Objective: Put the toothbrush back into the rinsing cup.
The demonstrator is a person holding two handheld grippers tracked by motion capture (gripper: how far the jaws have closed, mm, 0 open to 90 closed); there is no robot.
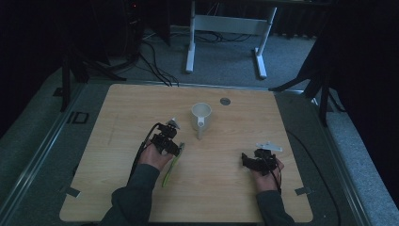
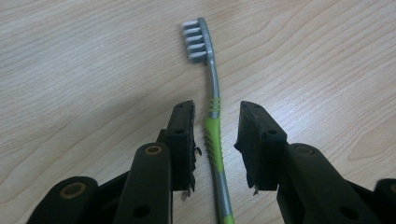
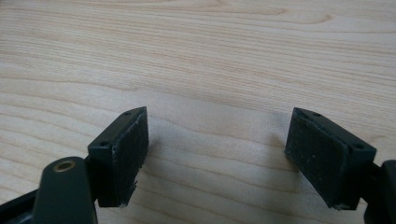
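Straddling a toothbrush (image 2: 214, 135) is the left hand-held gripper (image 2: 215, 140), down low over the wooden counter (image 1: 117, 117), left of centre. Pads set to either side of the green grip section; narrow gap, daylight visible on both sides of the handle, no pad contact that I can make out. Brush lies flat on the counter, grey bristle head pointing away from the person, bristles turned toward the left in the left gripper view. From above, the toothbrush (image 1: 171, 167) shows as a thin green line running back under the left hand-held gripper (image 1: 173, 143) and alongside the person's left hand (image 1: 154, 157), dark sleeve behind it.

Centre of counter, a little farther back: white cup (image 1: 201, 117), upright, open mouth up, handle side facing the person. Well apart from the brush. Small grey disc (image 1: 225, 100) set in the counter surface just beyond it to the right.

Right side: right hand-held gripper (image 1: 245, 159) held low over bare wood, the person's right hand (image 1: 266, 176) behind it, jaws pointing toward the middle of the counter. In the right gripper view the right hand-held gripper (image 3: 217, 149) stands wide apart, nothing between the pads, plain wood grain beneath. Grey three-cornered plate (image 1: 269, 147) sits on top of it.
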